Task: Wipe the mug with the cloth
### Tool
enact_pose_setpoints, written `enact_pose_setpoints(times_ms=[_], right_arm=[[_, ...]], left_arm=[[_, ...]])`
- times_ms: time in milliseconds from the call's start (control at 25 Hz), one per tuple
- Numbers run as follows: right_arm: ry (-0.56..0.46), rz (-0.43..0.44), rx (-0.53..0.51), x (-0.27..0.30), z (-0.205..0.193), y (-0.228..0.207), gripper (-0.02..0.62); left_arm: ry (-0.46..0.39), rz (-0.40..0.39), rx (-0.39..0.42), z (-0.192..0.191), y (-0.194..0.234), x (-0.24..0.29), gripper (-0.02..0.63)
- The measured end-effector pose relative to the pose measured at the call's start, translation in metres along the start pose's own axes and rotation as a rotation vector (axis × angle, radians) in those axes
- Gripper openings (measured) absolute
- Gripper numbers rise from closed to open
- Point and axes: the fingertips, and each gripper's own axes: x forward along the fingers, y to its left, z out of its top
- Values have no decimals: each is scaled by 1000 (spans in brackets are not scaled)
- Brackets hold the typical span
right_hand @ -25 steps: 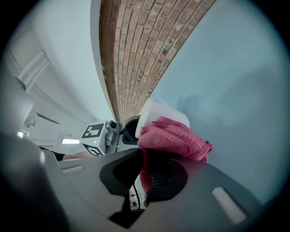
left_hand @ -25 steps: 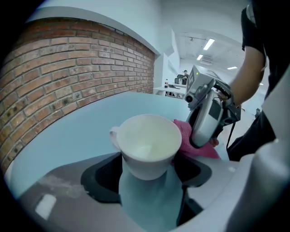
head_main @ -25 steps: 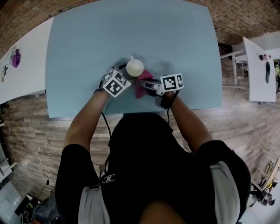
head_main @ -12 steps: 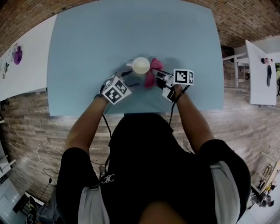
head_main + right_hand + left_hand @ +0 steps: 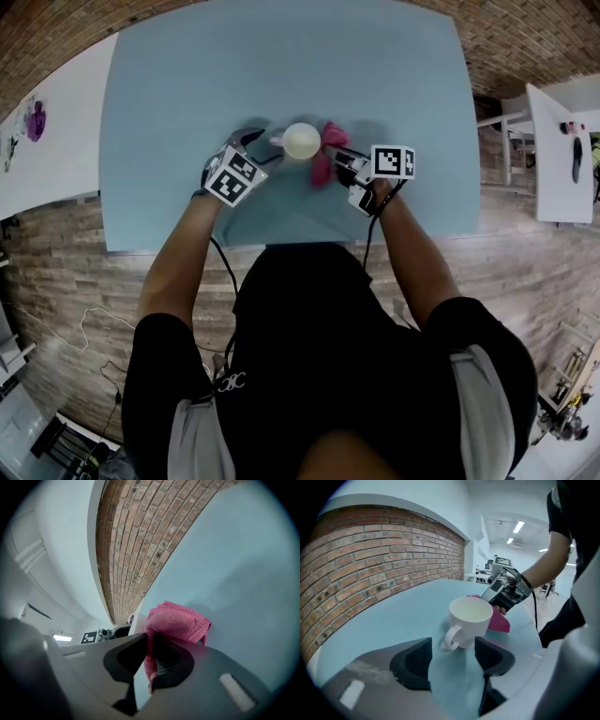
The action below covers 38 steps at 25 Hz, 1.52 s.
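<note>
The wiping looks barely begun: the right tongs (image 5: 150, 656) are clamped on the pink cloth (image 5: 180, 623) just beside the mug (image 5: 469, 623), which stands just ahead of the left tongs (image 5: 453, 660), whose jaws have just been closing but are apart and grip nothing.

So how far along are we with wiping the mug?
Done: the right gripper is shut on the cloth, which sits beside the mug. In hand: the left gripper, whose jaws have just been closing a little but stand apart, faces the handle without gripping it. Left: steadying the mug and the wiping itself. Whether the cloth touches the mug I cannot tell.
</note>
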Motion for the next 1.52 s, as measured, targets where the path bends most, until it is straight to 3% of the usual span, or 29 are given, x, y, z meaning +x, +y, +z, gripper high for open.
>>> enact_pose_setpoints(times_ms=[160,240,520,880,960,1520], right_arm=[[-14,30,4,3,5,7,38],[-11,62,-4,7,4,14,38],[58,48,-100,8,-8,18,38],[246,64,-261,16,-47,31,38],[298,74,-310,20,-60,37,38],[397,79,-449,56,-82,56,38]], left_arm=[[16,-44,34,3,-4,7,176],[9,-39,27,2,-5,8,170],[13,-39,31,1,-6,8,169],[26,-25,30,1,-3,7,160],[34,-6,32,-2,-1,8,54],[13,-112,34,4,-40,11,48]])
